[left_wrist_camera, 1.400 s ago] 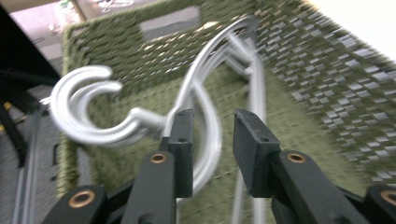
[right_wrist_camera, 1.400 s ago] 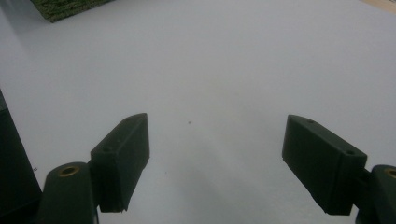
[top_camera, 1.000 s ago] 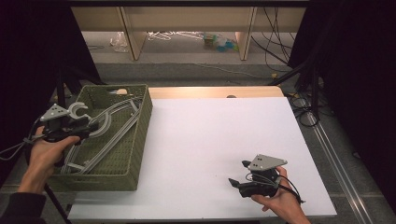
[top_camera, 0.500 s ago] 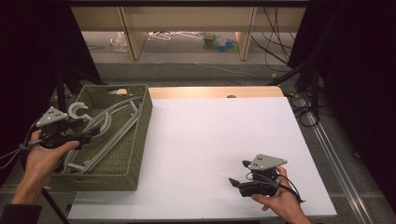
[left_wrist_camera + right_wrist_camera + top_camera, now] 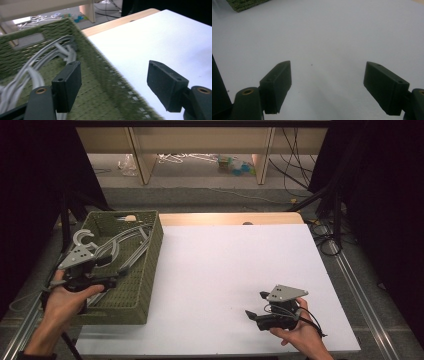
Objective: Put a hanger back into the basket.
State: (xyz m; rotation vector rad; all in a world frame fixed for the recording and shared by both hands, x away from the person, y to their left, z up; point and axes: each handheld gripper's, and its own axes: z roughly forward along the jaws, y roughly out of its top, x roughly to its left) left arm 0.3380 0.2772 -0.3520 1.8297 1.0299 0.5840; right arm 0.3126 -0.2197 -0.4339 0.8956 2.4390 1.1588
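Observation:
A green woven basket [image 5: 150, 265] stands at the table's left with several grey hangers [image 5: 125, 242] lying in it. My left gripper [image 5: 112, 281] hovers over the basket's near part and points right. Its jaws have just been opening and nothing is between them. In the left gripper view the gripper [image 5: 115, 75] straddles the basket wall [image 5: 107, 72] from above, with the hangers [image 5: 37, 67] to the left. My right gripper [image 5: 256, 304] rests low at the front right of the white tabletop [image 5: 225, 265], open and empty, and the right gripper [image 5: 328, 75] faces bare white surface.
A strip of wooden table edge [image 5: 230, 218] runs behind the white top. Beyond it are shelf legs [image 5: 140, 160] and clutter on the floor [image 5: 230, 165]. Cables [image 5: 320, 230] trail at the back right. A basket corner [image 5: 247, 5] sits far off in the right gripper view.
My left gripper has drawn back toward the near side of the basket and slightly right, with its jaws standing wider. The right gripper has stayed put.

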